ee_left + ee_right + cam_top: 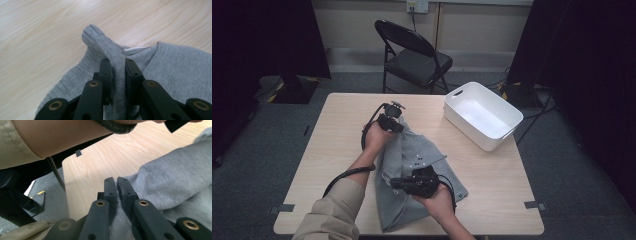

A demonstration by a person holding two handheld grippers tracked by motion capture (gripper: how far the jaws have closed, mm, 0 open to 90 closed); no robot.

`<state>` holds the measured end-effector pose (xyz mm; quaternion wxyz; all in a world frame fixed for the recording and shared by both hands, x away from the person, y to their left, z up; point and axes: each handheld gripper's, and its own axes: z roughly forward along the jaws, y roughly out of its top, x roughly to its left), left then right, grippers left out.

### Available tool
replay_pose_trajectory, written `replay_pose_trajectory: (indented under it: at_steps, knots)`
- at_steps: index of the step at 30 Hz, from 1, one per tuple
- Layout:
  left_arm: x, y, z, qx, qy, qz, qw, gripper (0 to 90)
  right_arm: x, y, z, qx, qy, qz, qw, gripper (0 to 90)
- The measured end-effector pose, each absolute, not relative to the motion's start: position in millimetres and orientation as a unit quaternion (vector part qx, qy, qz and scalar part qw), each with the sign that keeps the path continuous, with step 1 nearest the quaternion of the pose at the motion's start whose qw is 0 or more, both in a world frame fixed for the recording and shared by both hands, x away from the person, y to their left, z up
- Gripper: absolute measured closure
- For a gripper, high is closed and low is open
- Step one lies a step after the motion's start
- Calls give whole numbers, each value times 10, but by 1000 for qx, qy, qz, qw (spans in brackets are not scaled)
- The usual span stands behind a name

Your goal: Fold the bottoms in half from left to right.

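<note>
The pale wooden desk (492, 170) carries a grey sweatshirt (412, 170), spread out near its front edge, with a white tub (482, 115) well apart at the far right corner. The left gripper (396, 126) is at the garment's far end, its jaws clamped on a bunched fold of ribbed grey hem (117, 67). The right gripper (393, 183) sits at the near end, jaws pressed nearly together, pinching a thin edge of the same cloth.

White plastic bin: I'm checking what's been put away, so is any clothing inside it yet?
No, the white plastic bin is bare inside; the grey garment lies on the table.
</note>
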<state>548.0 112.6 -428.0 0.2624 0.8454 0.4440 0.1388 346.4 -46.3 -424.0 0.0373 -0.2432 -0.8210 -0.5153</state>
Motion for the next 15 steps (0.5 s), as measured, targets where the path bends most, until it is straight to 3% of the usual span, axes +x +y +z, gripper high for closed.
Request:
replay_pose_trajectory:
  at_steps: [4,7,15]
  knots:
    - [5470,1099,-4301,844,441,145,269,744,3480,-509,-4264,-249,-821,-513,34,864]
    - [5455,1088,-4278,839,437,150,287,662,3495,-524,-4286,-253,-821,-510,32,864]
    - [5413,1052,-4227,841,427,151,295,663,3499,-552,-4280,-255,-825,-504,26,864]
